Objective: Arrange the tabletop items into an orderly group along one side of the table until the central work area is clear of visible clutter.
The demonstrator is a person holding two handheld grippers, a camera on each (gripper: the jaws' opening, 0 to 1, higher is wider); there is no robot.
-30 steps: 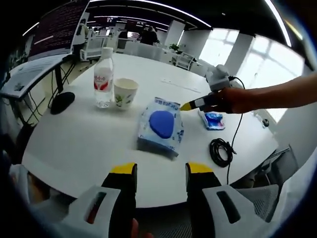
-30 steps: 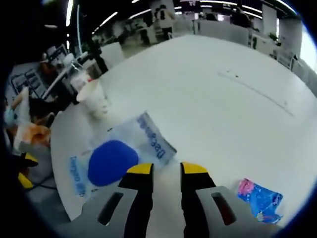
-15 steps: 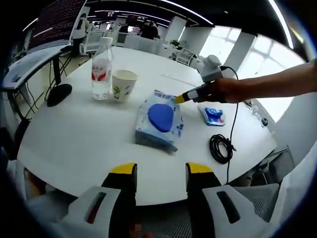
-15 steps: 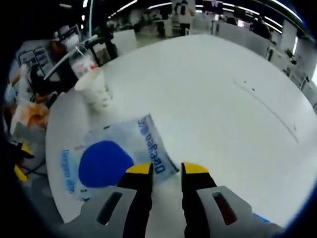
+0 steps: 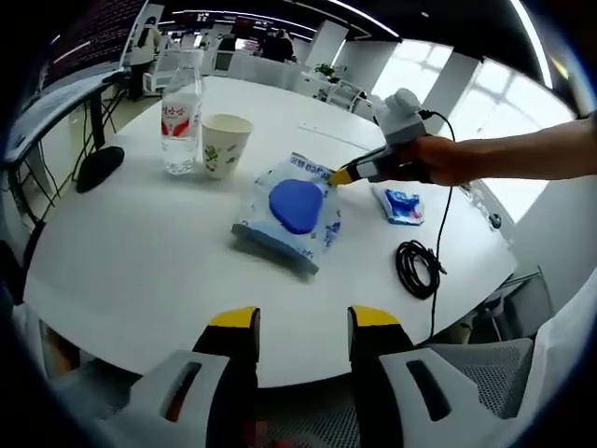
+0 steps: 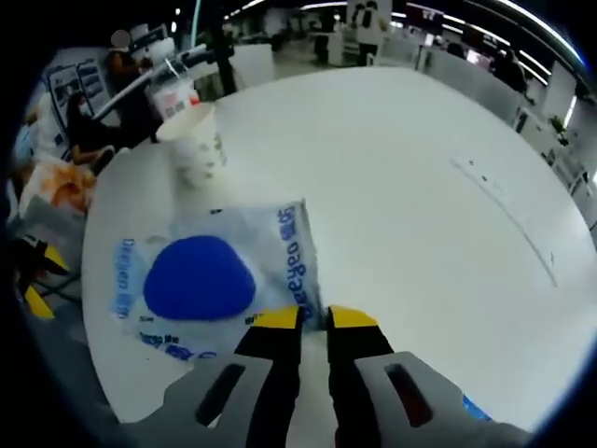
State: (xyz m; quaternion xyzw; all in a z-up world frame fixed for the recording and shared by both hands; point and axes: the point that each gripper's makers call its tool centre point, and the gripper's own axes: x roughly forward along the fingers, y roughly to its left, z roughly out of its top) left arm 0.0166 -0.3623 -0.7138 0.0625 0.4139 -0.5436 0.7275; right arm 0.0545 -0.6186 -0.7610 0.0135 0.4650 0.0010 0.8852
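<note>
A blue-and-white wipes pack [image 5: 289, 210] lies near the middle of the round white table [image 5: 140, 261]. My right gripper [image 5: 341, 175], held in a hand, reaches in from the right and meets the pack's far edge. In the right gripper view its jaws [image 6: 313, 319] stand nearly together, with the edge of the wipes pack [image 6: 201, 280] pinched between them. A water bottle [image 5: 180, 117] and a paper cup [image 5: 224, 142] stand side by side at the far left. My left gripper [image 5: 303, 327] hangs open off the table's near edge, holding nothing.
A small blue packet [image 5: 403, 205] lies right of the pack, with a coiled black cable [image 5: 417, 266] nearer the table's edge. A black mouse-shaped object [image 5: 98, 166] sits at the left rim. The paper cup [image 6: 196, 149] stands beyond the pack in the right gripper view.
The right gripper's jaws have narrowed from a wide gap to a thin one over the pack's edge. The pack has turned and shifted slightly on the table.
</note>
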